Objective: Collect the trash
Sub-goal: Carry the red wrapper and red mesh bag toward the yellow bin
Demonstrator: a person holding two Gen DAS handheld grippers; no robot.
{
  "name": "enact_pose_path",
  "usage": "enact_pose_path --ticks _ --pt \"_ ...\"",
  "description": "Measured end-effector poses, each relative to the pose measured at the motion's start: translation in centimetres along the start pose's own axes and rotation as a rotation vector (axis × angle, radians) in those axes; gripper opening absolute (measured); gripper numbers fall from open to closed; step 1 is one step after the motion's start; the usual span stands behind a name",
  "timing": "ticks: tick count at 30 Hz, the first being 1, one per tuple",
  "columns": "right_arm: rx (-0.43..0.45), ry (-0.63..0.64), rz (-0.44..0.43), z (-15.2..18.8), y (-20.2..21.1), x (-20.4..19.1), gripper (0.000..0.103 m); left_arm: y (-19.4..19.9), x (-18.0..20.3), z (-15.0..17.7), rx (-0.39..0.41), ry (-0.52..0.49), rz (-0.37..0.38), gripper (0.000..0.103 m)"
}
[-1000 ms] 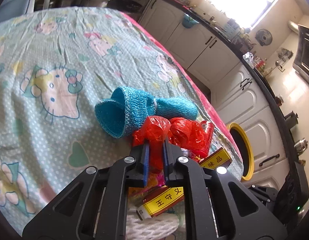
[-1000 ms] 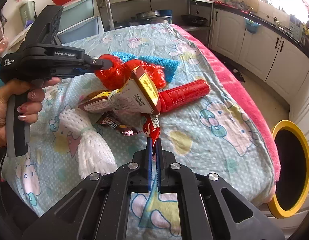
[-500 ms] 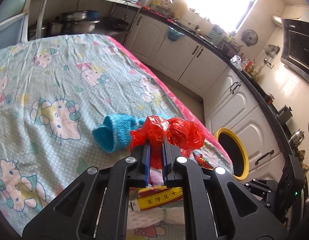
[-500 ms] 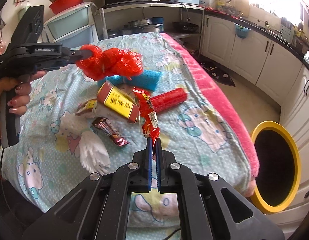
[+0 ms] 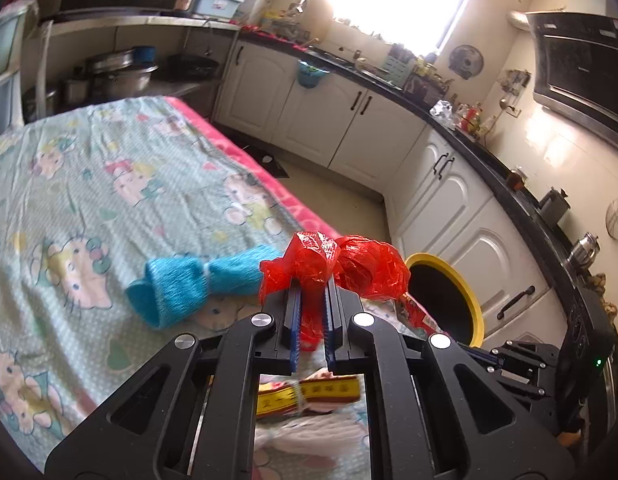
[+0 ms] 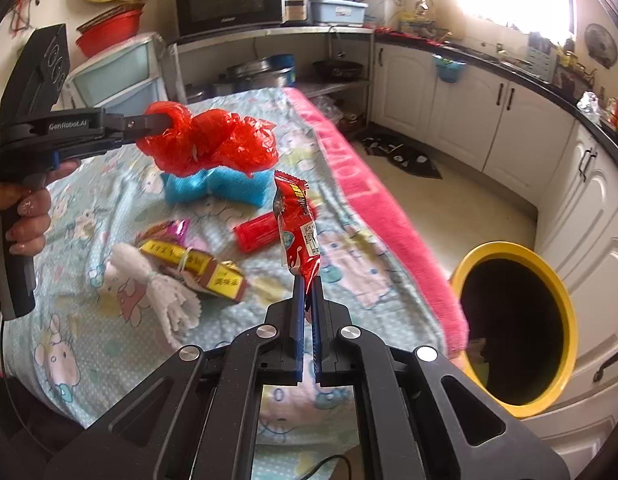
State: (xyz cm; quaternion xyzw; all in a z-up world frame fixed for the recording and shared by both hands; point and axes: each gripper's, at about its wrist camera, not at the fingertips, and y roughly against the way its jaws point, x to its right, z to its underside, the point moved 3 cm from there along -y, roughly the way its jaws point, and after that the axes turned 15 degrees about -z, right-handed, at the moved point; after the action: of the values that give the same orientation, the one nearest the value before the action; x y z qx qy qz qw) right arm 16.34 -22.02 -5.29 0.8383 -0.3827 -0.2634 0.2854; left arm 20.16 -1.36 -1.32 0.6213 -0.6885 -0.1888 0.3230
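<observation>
The left gripper (image 5: 311,300) is clamped on a red bag (image 5: 337,268), with the jaws closed on a fold of the film. The bulk of the bag bulges ahead of the jaw tips and a short tail hangs between them. In the right wrist view the bag (image 6: 213,144) is seen clear of the tabletop (image 6: 349,252), above a blue cloth (image 6: 217,188). A grip on a pinched fold is judged suitable because the film is thin and crumpled and offers no firm edge.

The right gripper (image 6: 307,300) is closed on the lower end of a red wrapper (image 6: 297,228). The wrapper stands up ahead of the jaws, slightly tilted, and is clear of the tabletop. An end grip is judged to keep the long, flat packet hanging free for release.

A bin (image 6: 517,336) with a yellow rim and dark interior stands on the floor, to the right of the right jaws and below tabletop level. Both items are judged to be held high so that they can be carried over the tabletop edge to it.

Left of the right jaws, on the tabletop, lie a white foam net (image 6: 169,300), yellow-labelled packets (image 6: 197,268) and a red tube (image 6: 257,232). These are judged to be uncollected.

The bag is glossy, translucent and knotted. The wrapper is shiny with printed labelling.
</observation>
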Motion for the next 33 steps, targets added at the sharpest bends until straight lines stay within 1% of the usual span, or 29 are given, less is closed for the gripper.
enact_pose_path --ticks 9,18,25,33 --pt "0.082 -0.049 0.060 -0.5 3.6 3.1 0.003 0.2 3.7 -1.0 0.026 -0.050 0.034 0.005" --pt "0.157 -0.123 0.139 -0.3 7.4 6.9 0.003 -0.2 8.6 -1.6 0.040 -0.112 0.081 0.005" --pt "0.210 -0.176 0.194 0.2 10.0 9.6 0.003 -0.6 12.1 -1.8 0.049 -0.155 0.120 0.005" --pt "0.269 -0.260 0.263 1.3 13.1 13.3 0.003 -1.7 16.5 -1.6 0.039 -0.206 0.169 0.005"
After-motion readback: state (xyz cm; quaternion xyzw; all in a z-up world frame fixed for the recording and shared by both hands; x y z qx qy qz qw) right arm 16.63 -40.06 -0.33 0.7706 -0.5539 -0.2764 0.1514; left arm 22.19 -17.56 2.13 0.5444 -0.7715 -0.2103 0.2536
